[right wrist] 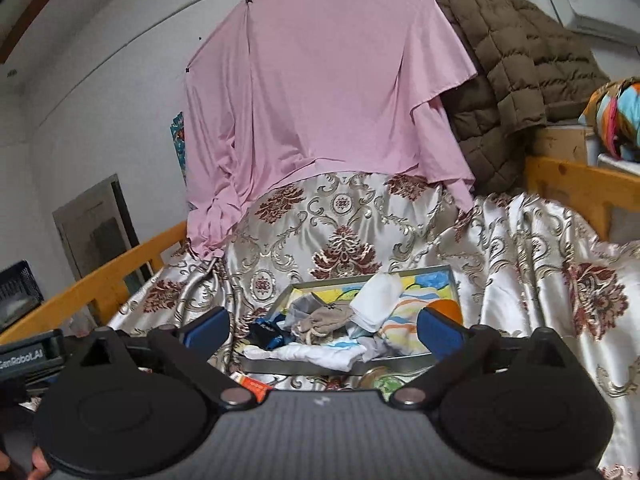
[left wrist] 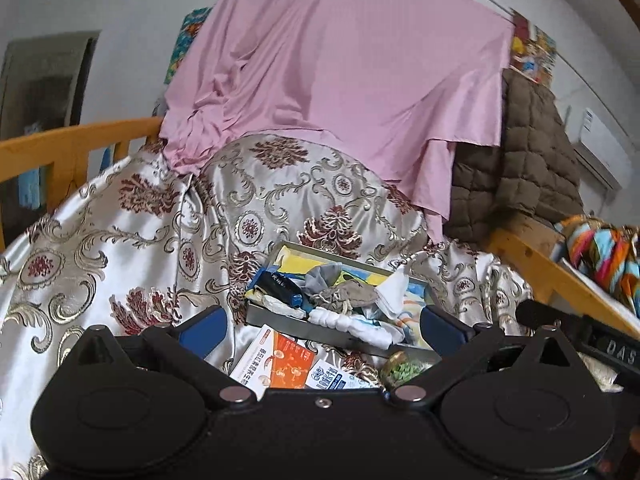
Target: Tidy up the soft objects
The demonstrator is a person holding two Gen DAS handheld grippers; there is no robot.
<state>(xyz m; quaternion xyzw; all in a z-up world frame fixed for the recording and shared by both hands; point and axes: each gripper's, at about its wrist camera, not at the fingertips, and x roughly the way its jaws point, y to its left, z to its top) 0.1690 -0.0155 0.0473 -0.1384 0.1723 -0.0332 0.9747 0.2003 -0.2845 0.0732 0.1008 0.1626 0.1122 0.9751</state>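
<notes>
Two grippers, left gripper and right gripper, fingers wide apart, nothing in them. We see soft socks and cloths piled in tray on bed, just ahead. We think both equally near.

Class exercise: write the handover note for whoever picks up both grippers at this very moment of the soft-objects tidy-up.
Left gripper: open, empty, short of the tray.
Right gripper: open, empty, also facing the tray.
Things: metal tray sits on the patterned bedspread, holding a jumble of socks and small cloths: grey-beige cloth, white cloth, dark sock. Cartons lie on the bedspread in front of the tray.
Done: nothing visibly sorted or folded.
Left: pick the soft pieces out and arrange them.
</notes>
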